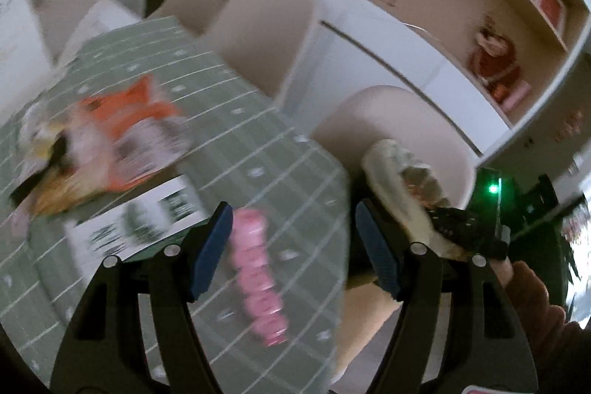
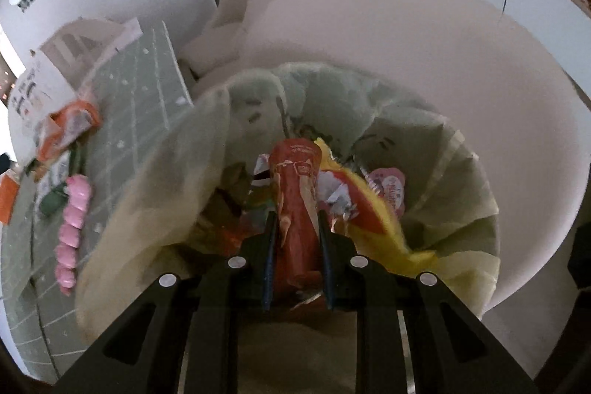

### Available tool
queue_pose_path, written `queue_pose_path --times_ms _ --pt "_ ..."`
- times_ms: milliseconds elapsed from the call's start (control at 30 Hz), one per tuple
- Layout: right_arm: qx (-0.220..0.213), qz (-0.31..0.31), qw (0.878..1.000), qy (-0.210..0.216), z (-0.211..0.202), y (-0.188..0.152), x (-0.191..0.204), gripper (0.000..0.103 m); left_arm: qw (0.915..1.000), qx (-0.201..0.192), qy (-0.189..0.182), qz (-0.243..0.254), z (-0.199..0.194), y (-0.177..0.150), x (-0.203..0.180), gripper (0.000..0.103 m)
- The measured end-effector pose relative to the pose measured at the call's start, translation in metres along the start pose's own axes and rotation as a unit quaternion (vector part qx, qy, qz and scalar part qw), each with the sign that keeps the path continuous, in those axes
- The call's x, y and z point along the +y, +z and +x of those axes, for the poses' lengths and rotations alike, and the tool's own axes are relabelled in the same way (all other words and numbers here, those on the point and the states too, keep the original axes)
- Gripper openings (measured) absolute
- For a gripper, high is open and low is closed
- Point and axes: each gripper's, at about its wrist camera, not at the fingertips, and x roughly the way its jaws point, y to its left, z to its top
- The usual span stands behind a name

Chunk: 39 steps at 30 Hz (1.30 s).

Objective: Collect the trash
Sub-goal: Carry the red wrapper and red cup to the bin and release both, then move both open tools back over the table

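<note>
Trash here means light, crinkly packets: the red wrapper point(image 2: 297, 205) is pinched between the pads of the right tongs point(image 2: 295, 239), held over the open trash bag point(image 2: 469, 194) that sits on a pale chair point(image 2: 498, 91) just off the counter's edge. Inside the bag lie a yellow wrapper point(image 2: 369, 220) and other scraps. Thin foil like this should crush easily and may slip, so a grip across the flat middle, as now, looks safest. Still on the counter point(image 1: 295, 180), near its rounded edge, lies a pink strip of small cups point(image 1: 258, 279), soft-jointed and likely floppy; take it at one cup near the middle. Further in sit an orange packet point(image 1: 136, 106) and a white printed carton point(image 1: 140, 228), both blurred. Left tongs point(image 1: 295, 250) stand spread and empty above the pink strip.
</note>
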Motion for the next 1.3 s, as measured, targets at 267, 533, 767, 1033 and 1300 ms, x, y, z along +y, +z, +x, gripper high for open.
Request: queue_pose_path --times_ms 267,533,767,1033,1300 --pt "-0.035 0.014 0.999 -0.004 -0.029 -0.009 0.012 0.048 0.9987 -0.006 0.012 -0.049 -0.026 -0.018 0.051 0.066" --pt "-0.090 0.033 0.992 -0.076 -0.085 -0.022 0.033 0.053 0.9988 -0.017 0.003 -0.045 -0.058 -0.036 0.080 0.066" --pt "-0.133 0.044 0.986 -0.089 -0.129 -0.030 0.075 0.053 0.9974 -0.033 0.019 -0.061 -0.095 -0.057 0.138 0.066" --pt "-0.141 0.047 0.979 -0.140 -0.135 -0.012 0.092 0.053 0.9928 -0.053 0.035 -0.101 -0.125 -0.075 0.200 0.066" --pt "-0.163 0.042 0.982 -0.089 -0.149 -0.017 0.127 0.053 0.9923 -0.054 0.031 -0.107 -0.124 -0.087 0.233 0.066"
